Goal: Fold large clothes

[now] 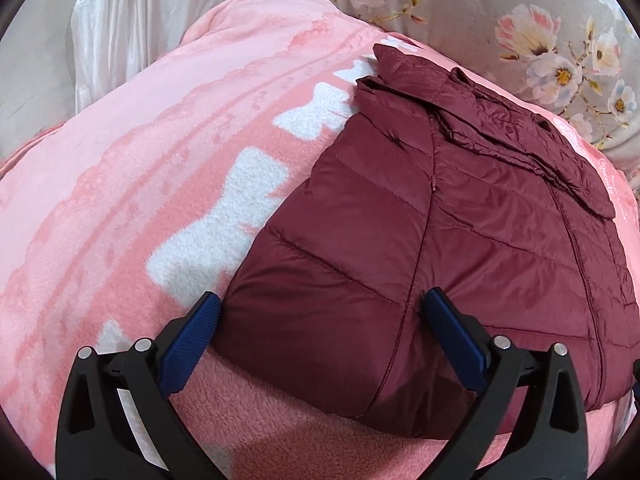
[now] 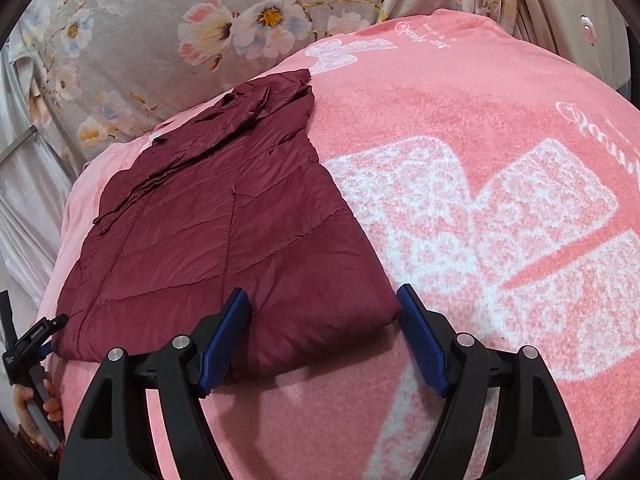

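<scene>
A maroon quilted puffer jacket [image 1: 440,216] lies flat on a pink blanket, sleeves folded in, collar at the far end. It also shows in the right wrist view [image 2: 208,224]. My left gripper [image 1: 320,304] is open, its blue pads straddling the jacket's near left hem corner. My right gripper [image 2: 324,300] is open, its pads straddling the near right hem corner. The left gripper [image 2: 28,344] and the hand holding it show at the right wrist view's left edge.
The pink blanket [image 1: 120,208] with white bow patterns [image 2: 500,248] covers the bed. A grey floral sheet [image 2: 160,32] lies beyond it. White satin fabric [image 1: 116,20] hangs at the far left.
</scene>
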Motion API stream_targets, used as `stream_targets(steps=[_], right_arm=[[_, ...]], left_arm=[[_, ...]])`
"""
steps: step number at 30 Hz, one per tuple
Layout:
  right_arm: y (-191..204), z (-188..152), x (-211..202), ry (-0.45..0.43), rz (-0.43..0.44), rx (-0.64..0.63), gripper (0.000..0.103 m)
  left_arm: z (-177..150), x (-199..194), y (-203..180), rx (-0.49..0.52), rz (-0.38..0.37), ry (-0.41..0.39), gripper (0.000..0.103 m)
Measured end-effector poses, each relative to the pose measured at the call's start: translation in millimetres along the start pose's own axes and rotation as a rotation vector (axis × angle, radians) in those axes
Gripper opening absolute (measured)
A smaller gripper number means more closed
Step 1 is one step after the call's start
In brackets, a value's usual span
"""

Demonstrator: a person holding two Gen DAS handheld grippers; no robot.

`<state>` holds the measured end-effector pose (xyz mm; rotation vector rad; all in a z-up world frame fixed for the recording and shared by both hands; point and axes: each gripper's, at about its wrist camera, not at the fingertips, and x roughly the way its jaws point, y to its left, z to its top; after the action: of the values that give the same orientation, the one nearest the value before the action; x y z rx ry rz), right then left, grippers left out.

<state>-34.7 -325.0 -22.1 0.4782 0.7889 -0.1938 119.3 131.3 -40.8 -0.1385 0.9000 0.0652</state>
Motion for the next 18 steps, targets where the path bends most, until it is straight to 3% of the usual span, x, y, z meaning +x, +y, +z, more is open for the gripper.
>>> stream_targets(steps=[5,10,15,18], right_arm=[[-1,-2,0,-0.002,0.007,0.0,0.076],[-2,-2,-3,-0.013,-0.001,0.016,0.07],[-10,-3,-6,-0.019,0.023,0.057,0.067],[-14,-2,-7,-0.018,0.051,0.079,0.067]], left_arm=[[0,-14,8,-0.081,0.053,0.002,0.098],[0,-10,27,-0.135,-0.001,0.068,0.098],[-1,-33,42,-0.199,0.005,0.015,0.098],[2,-30,47,-0.195,-0.013,0.043,0.098]])
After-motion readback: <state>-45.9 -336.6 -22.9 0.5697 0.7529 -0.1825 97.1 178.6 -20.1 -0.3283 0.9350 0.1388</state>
